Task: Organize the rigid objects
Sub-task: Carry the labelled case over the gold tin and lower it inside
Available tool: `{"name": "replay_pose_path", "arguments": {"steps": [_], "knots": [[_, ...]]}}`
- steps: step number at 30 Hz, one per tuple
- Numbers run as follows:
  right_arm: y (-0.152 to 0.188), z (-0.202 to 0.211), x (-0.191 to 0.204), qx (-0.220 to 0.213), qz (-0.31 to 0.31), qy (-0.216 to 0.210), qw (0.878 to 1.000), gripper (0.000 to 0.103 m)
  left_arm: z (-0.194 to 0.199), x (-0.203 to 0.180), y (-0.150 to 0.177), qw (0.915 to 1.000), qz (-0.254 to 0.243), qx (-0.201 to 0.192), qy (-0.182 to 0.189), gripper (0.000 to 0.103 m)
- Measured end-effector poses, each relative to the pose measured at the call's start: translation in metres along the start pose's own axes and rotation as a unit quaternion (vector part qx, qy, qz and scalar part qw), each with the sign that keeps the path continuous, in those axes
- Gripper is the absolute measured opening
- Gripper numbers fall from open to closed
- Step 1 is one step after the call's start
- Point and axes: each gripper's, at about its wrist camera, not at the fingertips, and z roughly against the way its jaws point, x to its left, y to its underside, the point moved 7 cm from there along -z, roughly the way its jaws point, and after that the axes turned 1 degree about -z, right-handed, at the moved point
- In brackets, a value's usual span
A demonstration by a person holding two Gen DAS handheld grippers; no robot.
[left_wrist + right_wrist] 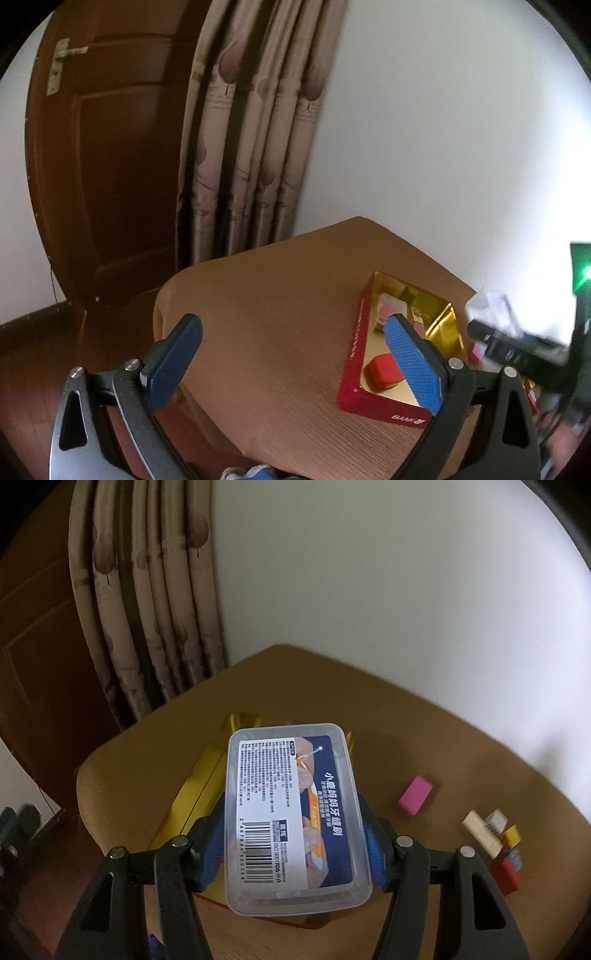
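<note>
Brown table [280, 295], curtain [251, 147] (patterned), door [103, 166], white wall [443, 129]

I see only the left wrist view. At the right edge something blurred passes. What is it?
Observer: The right gripper, shut on a clear plastic case with a barcode label.
Operator: Where is the case relative to the red tray?
Observer: In the right wrist view it hangs over the gold-lined tray, hiding most of it.
Operator: Are loose items left on the table?
Observer: Yes, right of the tray: a pink block, a cream block and a red block.
</note>
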Motion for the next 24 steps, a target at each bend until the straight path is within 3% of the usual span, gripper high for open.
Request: {"name": "replay_pose_path", "arguments": {"steps": [11,24], "knots": [[0.045,-0.047,0.003,0.048,-0.008,0.008,0.999,0.063,-0.011,-0.003,0.007,0.9998,-0.001,0.018,0.007,0.098],[0.064,-0.079,-0.008,0.08,-0.025,0.015,0.996,0.063,-0.016,-0.009,0.012,0.9992,-0.006,0.035,0.019,0.098]]}}
